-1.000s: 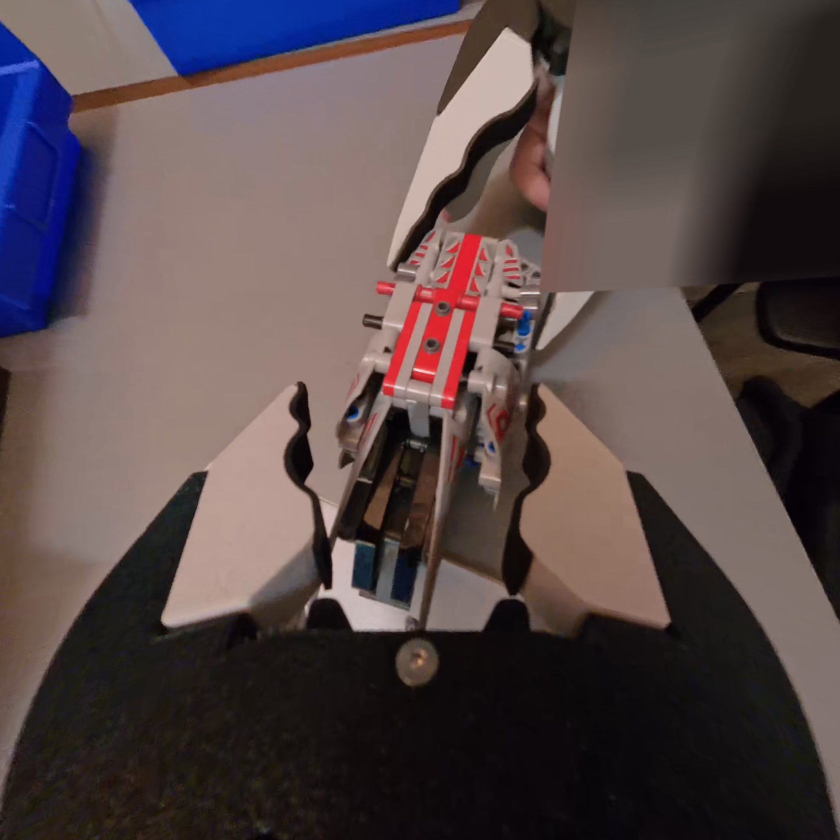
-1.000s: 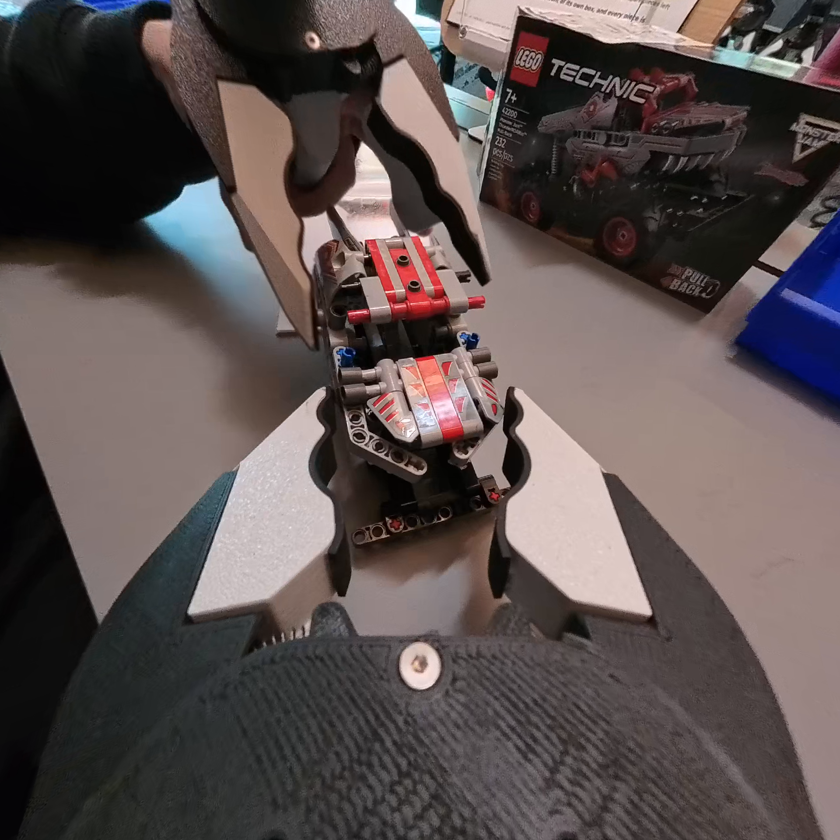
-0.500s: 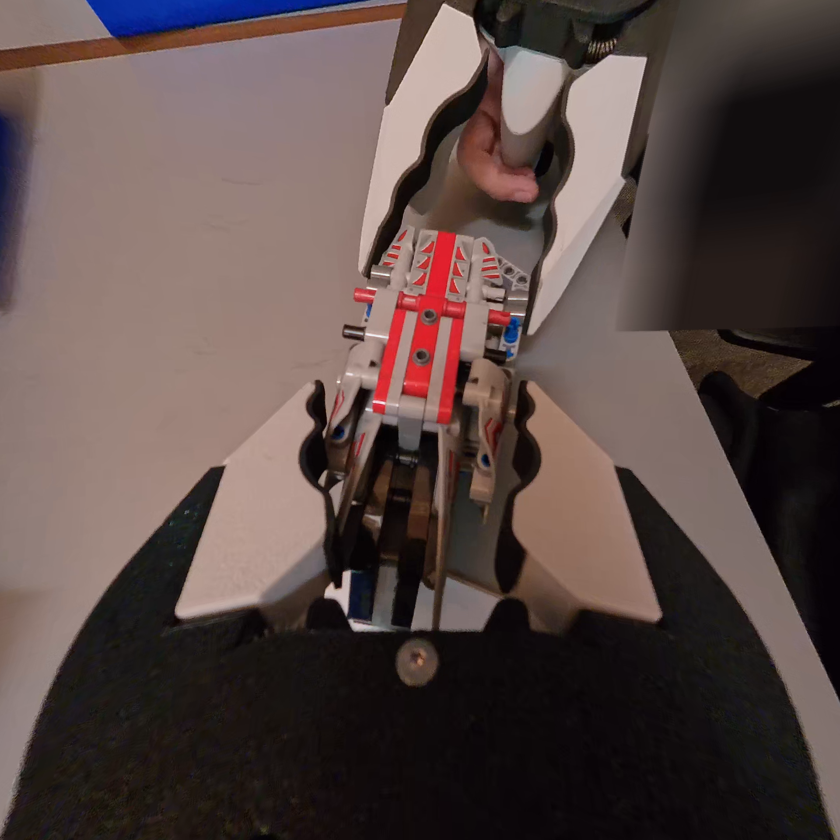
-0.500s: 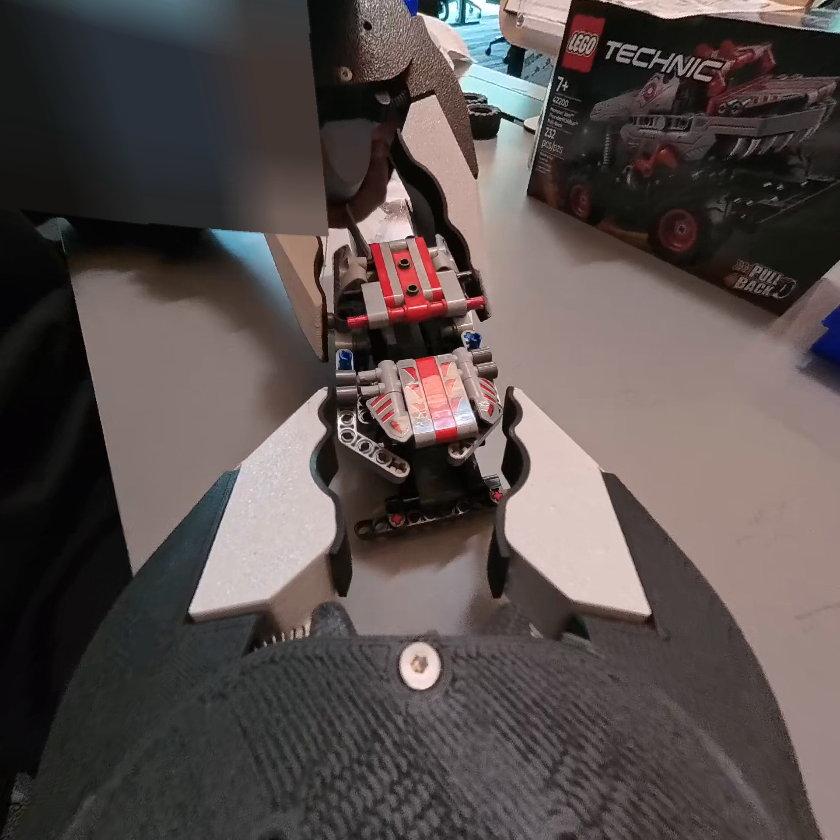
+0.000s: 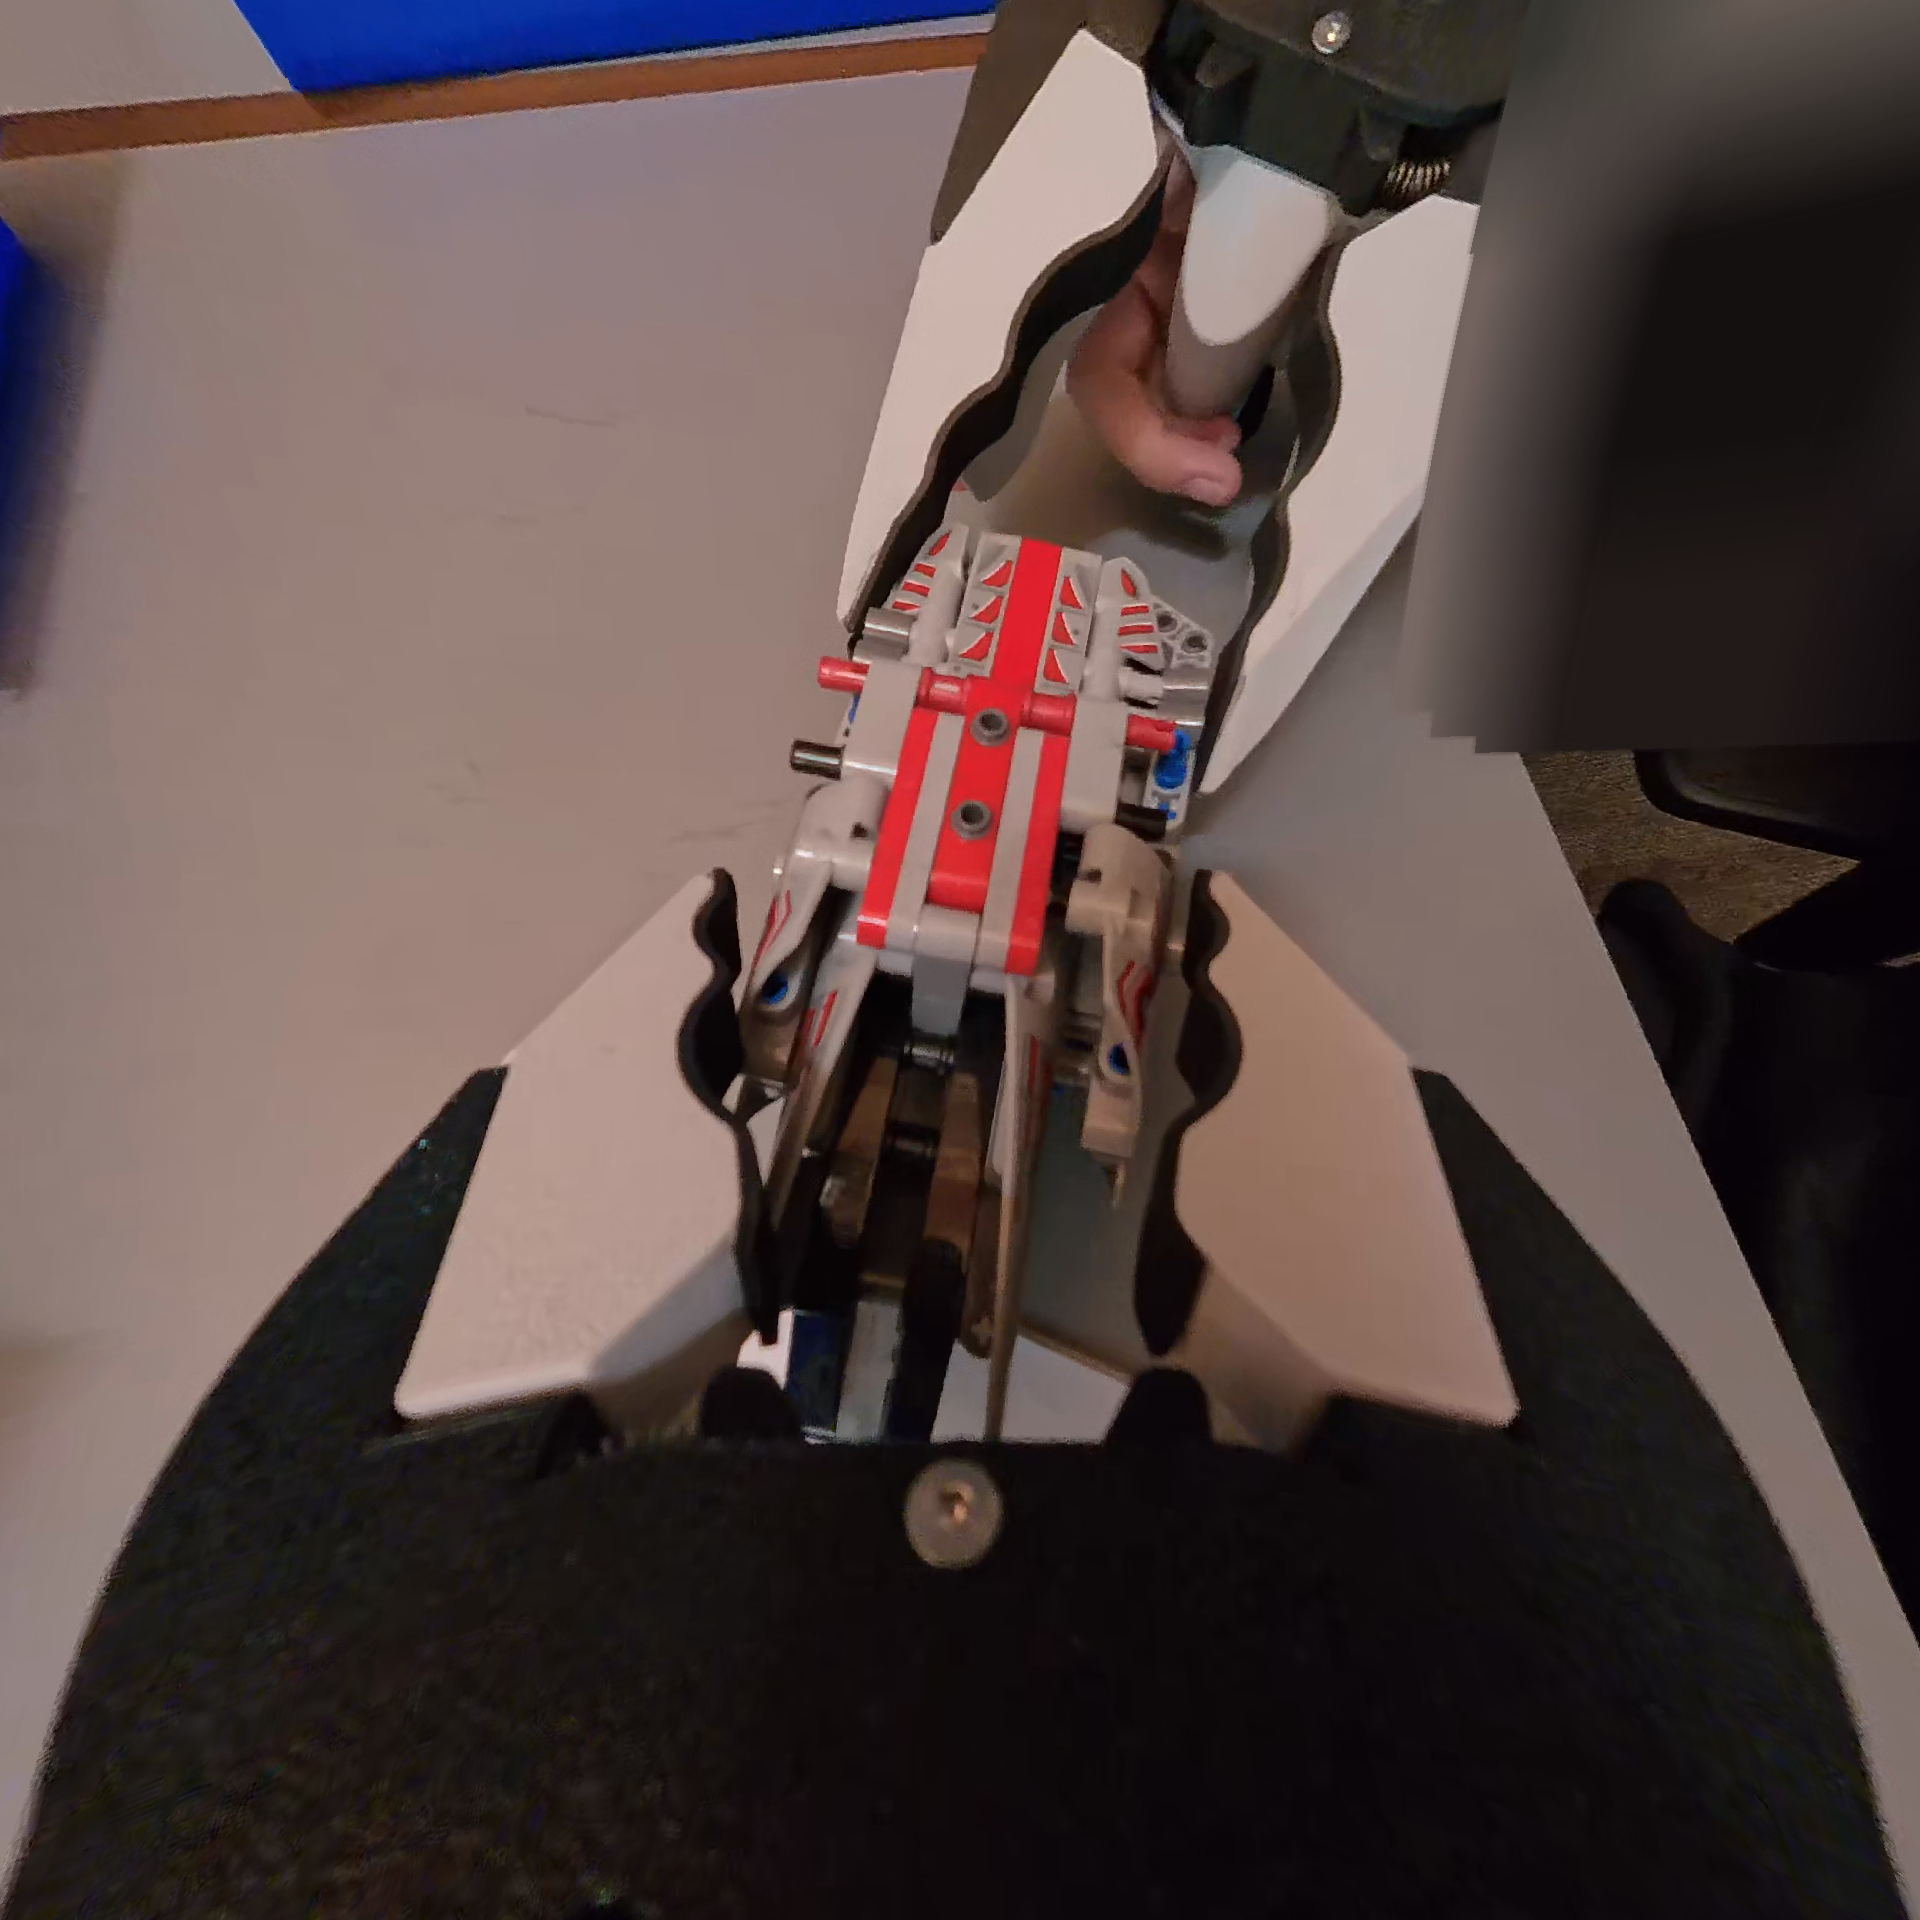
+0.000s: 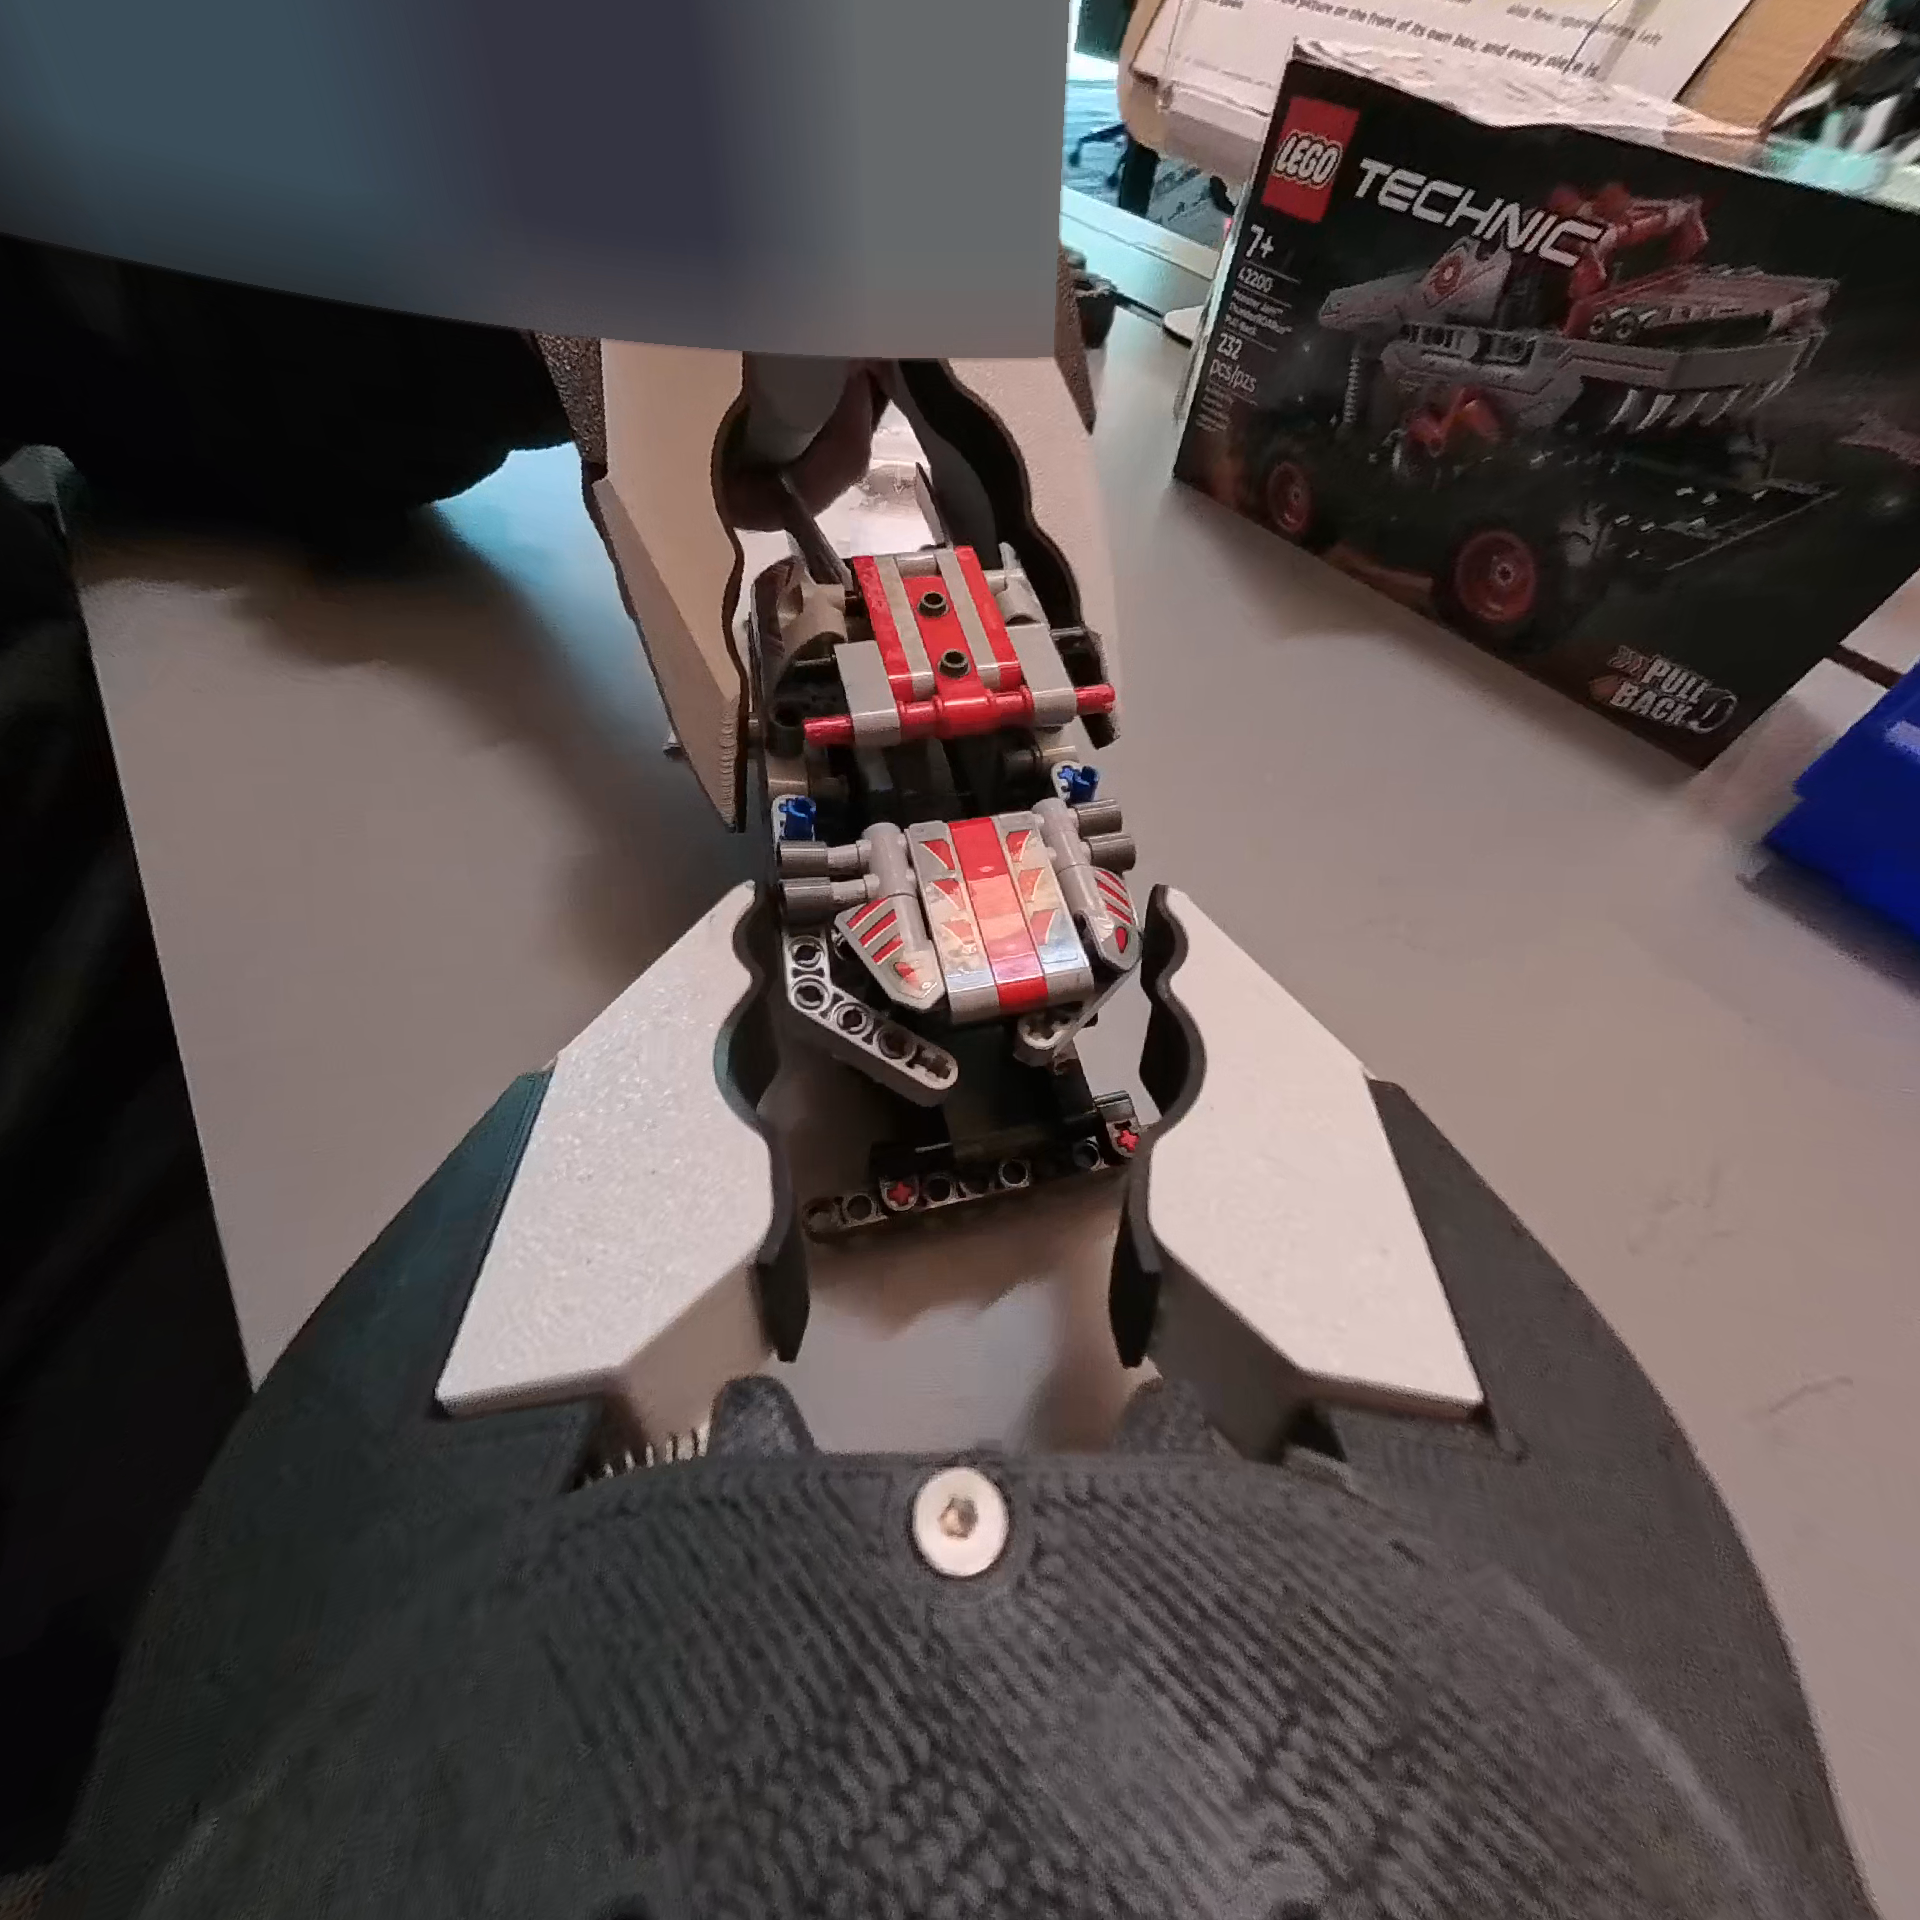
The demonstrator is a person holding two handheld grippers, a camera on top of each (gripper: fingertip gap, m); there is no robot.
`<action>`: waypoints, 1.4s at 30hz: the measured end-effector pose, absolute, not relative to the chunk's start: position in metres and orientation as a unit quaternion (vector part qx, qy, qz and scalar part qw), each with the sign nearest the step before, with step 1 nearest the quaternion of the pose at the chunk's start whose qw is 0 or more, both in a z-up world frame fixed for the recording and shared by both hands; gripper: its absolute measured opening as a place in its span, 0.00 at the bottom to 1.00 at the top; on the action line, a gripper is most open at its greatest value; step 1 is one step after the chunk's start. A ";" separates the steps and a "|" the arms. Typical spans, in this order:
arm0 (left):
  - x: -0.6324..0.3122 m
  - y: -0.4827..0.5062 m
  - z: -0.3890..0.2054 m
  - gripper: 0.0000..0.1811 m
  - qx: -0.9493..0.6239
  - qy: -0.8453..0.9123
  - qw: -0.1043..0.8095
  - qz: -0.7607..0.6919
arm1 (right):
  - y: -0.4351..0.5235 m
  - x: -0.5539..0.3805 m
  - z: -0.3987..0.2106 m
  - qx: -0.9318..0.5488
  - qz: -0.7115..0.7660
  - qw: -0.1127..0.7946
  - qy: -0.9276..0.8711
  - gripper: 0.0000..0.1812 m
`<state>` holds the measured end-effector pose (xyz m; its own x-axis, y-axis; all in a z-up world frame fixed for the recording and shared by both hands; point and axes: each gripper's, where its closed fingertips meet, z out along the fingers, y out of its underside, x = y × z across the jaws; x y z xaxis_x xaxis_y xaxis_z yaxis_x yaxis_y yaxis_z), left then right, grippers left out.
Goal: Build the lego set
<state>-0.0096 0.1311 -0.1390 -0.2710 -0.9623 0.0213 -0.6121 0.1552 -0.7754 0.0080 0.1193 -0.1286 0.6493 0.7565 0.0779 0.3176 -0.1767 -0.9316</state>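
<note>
A grey, red and black lego truck body [image 5: 966,810] is held low over the grey table [image 5: 416,520], with no wheels on it. My left gripper [image 5: 961,935] is shut on one end, its fingers pressed against the grey side panels. My right gripper [image 6: 956,935] is shut on the other end, around the sloped red-striped panel [image 6: 987,935] and black frame. Each gripper shows in the other's view: the right gripper [image 5: 1039,623] at the far end in the left wrist view, the left gripper [image 6: 914,748] in the right wrist view. A hand [image 5: 1164,416] holds the right gripper's handle.
The lego set box [image 6: 1538,416] stands at the back right of the table. A blue bin [image 6: 1860,810] is at the right edge, and another blue bin [image 5: 21,416] at the far left. The table edge [image 5: 1662,1039] runs close on the right, with a dark chair beyond. Less than 4 cm separates the two grippers' tips.
My left gripper's fingers closed in from a wider gap onto the truck's sides. The right gripper swung squarely around the far end. The truck stays between both.
</note>
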 end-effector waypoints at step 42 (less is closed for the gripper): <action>-0.014 0.135 -0.142 0.44 -0.543 0.740 0.241 -0.316 | 0.124 0.000 -0.125 -0.720 0.240 0.532 -0.375 0.36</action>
<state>-0.0137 0.1354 -0.1416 -0.2950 -0.9554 -0.0126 -0.6510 0.2106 -0.7292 -0.0004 0.1235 -0.1254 0.6034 0.7957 0.0522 0.2844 -0.1536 -0.9463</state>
